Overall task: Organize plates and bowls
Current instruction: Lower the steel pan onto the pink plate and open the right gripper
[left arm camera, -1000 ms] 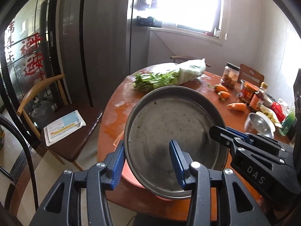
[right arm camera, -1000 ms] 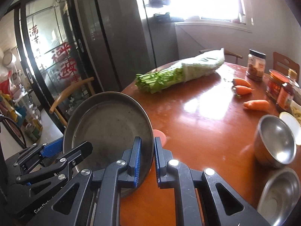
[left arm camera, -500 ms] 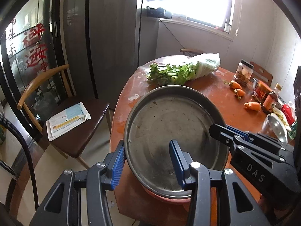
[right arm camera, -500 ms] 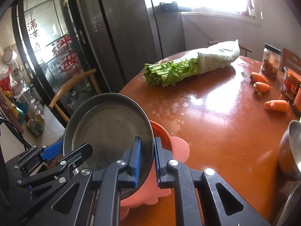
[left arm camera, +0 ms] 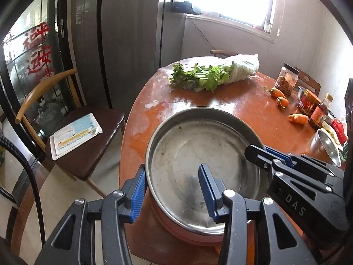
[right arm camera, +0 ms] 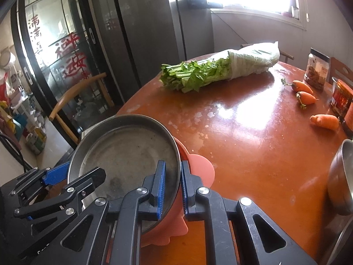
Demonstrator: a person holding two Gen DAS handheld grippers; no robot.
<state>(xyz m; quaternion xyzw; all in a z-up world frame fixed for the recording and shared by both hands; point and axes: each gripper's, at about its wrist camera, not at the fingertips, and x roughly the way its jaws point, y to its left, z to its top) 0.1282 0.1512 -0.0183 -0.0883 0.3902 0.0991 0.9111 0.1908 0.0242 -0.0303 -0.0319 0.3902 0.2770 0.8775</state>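
Observation:
A round steel plate (left arm camera: 198,152) rests on a pink dish (right arm camera: 198,172) at the near edge of the round wooden table (right arm camera: 242,132). My left gripper (left arm camera: 172,190) straddles the plate's near-left rim, one finger outside and one inside, with a wide gap between them. My right gripper (right arm camera: 173,185) is shut on the plate's right rim (right arm camera: 174,154); it also shows in the left wrist view (left arm camera: 260,152). A steel bowl (right arm camera: 339,176) stands at the right, and another bowl's rim (right arm camera: 339,243) shows below it.
A bag of greens (right arm camera: 216,68) lies at the table's far side. Carrots (right arm camera: 304,92), a jar (right arm camera: 316,71) and sauce bottles (left arm camera: 313,108) stand at the right. A wooden chair (left arm camera: 72,132) with a leaflet is left of the table.
The steel plate, held by both grippers, has come down onto the pink dish near the table edge. The view has shifted left, so the bowls sit further right.

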